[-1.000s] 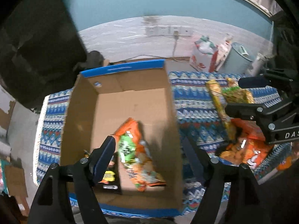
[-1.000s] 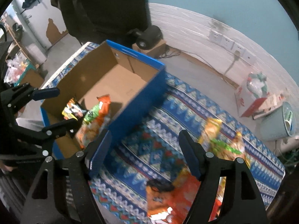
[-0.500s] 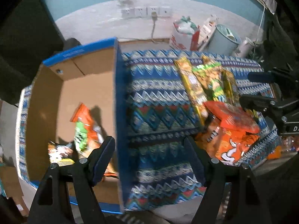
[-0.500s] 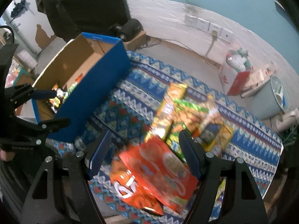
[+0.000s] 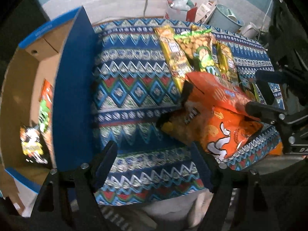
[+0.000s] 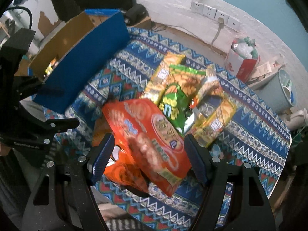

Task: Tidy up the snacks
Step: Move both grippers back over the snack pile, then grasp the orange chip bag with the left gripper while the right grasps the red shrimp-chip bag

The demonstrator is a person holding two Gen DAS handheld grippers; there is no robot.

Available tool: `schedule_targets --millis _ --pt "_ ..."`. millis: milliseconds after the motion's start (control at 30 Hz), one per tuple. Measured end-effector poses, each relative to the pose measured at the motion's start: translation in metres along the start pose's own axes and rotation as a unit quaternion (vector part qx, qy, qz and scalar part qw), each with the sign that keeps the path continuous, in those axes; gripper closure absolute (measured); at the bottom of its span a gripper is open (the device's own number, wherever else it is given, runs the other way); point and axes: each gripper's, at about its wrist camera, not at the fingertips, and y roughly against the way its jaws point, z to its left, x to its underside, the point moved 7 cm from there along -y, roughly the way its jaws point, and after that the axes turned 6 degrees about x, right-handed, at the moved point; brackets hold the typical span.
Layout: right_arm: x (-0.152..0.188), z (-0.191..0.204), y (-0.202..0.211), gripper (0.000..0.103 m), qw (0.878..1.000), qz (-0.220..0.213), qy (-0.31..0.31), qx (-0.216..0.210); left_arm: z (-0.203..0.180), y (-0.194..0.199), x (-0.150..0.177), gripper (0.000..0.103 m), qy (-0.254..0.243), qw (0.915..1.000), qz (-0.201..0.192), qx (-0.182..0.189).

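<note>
A cardboard box [image 5: 73,96] with blue outer walls stands at the left of the patterned cloth [image 5: 130,88]. Inside it lie an orange and green bag [image 5: 45,105] and a black and yellow bag [image 5: 30,144]. Right of the box is a pile of snacks: yellow bags [image 6: 163,73], a green bag [image 6: 173,100], an orange-red pack [image 6: 150,134] and an orange bag [image 5: 227,134]. My left gripper [image 5: 152,154] hangs over bare cloth beside the pile, its jaws opening with nothing between them. Above the orange-red pack my right gripper [image 6: 148,148] stands open, pads apart from it.
The box [image 6: 80,44] rises as a tall wall at the left. Behind the table, a pale blue bucket [image 6: 279,90] and a red and white bag [image 6: 242,61] sit on the floor by wall sockets [image 6: 213,13]. The table's front edge lies just under both grippers.
Both grippers have swung right, from above the box to the snack pile, and come lower. The left jaws stand slightly wider. The right jaws are unchanged.
</note>
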Motion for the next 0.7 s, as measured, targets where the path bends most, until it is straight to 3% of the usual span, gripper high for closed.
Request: schedule_targets --millis 333,500,633,700 --pt "0.023 -0.008 -0.046 0.028 0.998 0.054 0.013 -0.001 -0.006 -0.038 0.012 0.022 0.049 0.9971 0.047 0.034" --pt "0.023 -0.008 -0.053 0.029 0.998 0.054 -0.013 -0.019 -0.001 -0.059 0.015 0.022 0.085 0.9926 0.067 0.054" --pt "0.022 -0.004 -0.052 0.044 0.997 0.055 -0.041 -0.037 0.005 -0.068 0.017 0.022 0.11 0.9889 0.077 0.065" --pt "0.023 -0.002 -0.051 0.046 0.996 0.056 -0.052 -0.037 0.009 -0.071 0.017 0.022 0.124 0.9865 0.08 0.072"
